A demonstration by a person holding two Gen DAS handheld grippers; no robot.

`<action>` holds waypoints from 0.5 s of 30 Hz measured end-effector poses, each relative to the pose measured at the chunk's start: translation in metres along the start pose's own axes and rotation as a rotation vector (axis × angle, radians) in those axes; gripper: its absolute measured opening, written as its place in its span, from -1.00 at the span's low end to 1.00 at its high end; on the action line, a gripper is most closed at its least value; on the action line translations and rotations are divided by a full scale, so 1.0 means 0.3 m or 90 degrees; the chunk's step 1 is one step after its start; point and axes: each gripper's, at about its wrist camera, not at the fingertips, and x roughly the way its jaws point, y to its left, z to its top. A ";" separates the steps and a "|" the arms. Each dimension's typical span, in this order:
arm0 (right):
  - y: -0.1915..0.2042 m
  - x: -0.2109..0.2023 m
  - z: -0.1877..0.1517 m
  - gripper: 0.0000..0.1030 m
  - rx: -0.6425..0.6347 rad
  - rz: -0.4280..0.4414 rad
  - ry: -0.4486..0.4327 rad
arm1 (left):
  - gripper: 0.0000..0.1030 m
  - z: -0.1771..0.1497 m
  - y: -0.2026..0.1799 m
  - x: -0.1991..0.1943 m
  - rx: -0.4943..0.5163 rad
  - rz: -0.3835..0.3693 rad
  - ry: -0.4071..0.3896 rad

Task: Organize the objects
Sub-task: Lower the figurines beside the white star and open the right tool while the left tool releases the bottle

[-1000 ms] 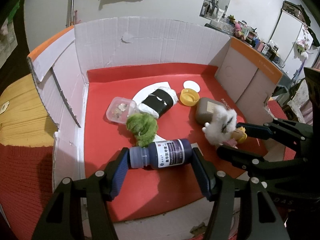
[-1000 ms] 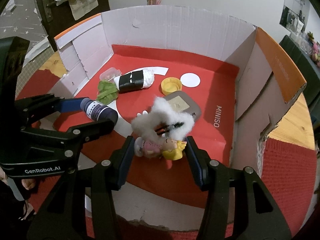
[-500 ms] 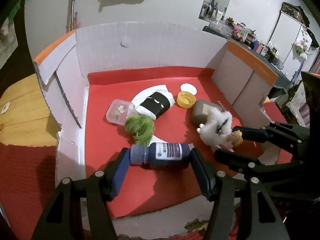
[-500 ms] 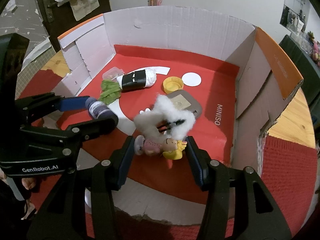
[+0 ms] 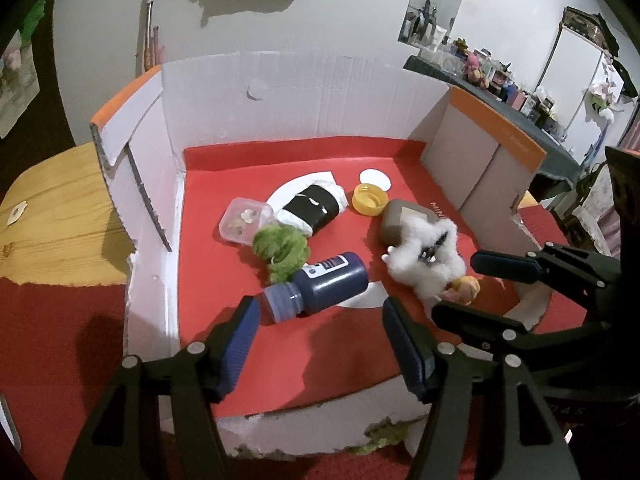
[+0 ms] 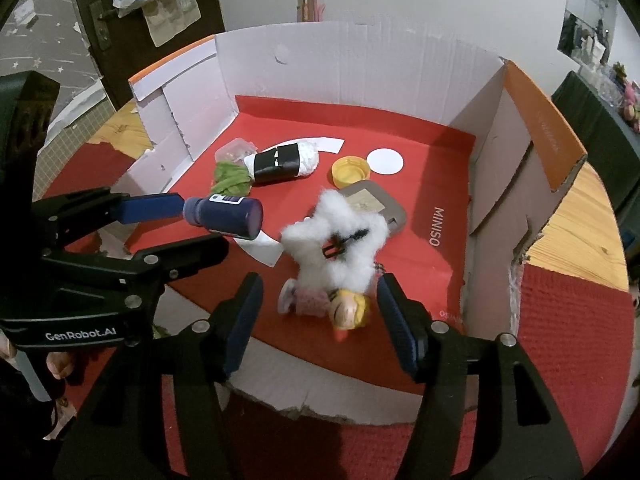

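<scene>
The dark blue bottle (image 5: 320,286) lies on its side near the front edge of the red box floor (image 5: 224,264), just beyond the left gripper (image 5: 316,344), whose jaws are spread wide. The blond doll (image 6: 332,308) with white fluff (image 6: 340,248) lies between the spread, untouching fingers of the right gripper (image 6: 318,322). A green cloth (image 5: 280,250) touches the bottle.

We see dim indoor light, hard shadows on the wall (image 5: 240,20) at the frame's top, black fisheye corners, bowed edges, the doll (image 6: 336,308) motion-blurred.
</scene>
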 end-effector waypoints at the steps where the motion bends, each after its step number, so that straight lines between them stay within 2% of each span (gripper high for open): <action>1: 0.002 -0.004 -0.001 0.21 0.000 -0.001 -0.002 | 0.31 -0.002 -0.001 -0.005 0.000 -0.001 -0.002; 5: 0.004 -0.024 -0.010 0.21 0.000 0.000 -0.008 | 0.35 -0.009 -0.006 -0.022 0.001 -0.001 -0.006; 8: 0.007 -0.043 -0.018 0.23 0.002 0.000 -0.015 | 0.45 -0.014 -0.005 -0.042 -0.001 0.005 -0.013; 11: 0.011 -0.063 -0.027 0.37 0.003 0.001 -0.022 | 0.51 -0.020 0.001 -0.066 -0.010 0.004 -0.020; 15: 0.020 -0.089 -0.041 0.39 0.002 0.000 -0.030 | 0.54 -0.028 0.003 -0.096 -0.012 0.008 -0.028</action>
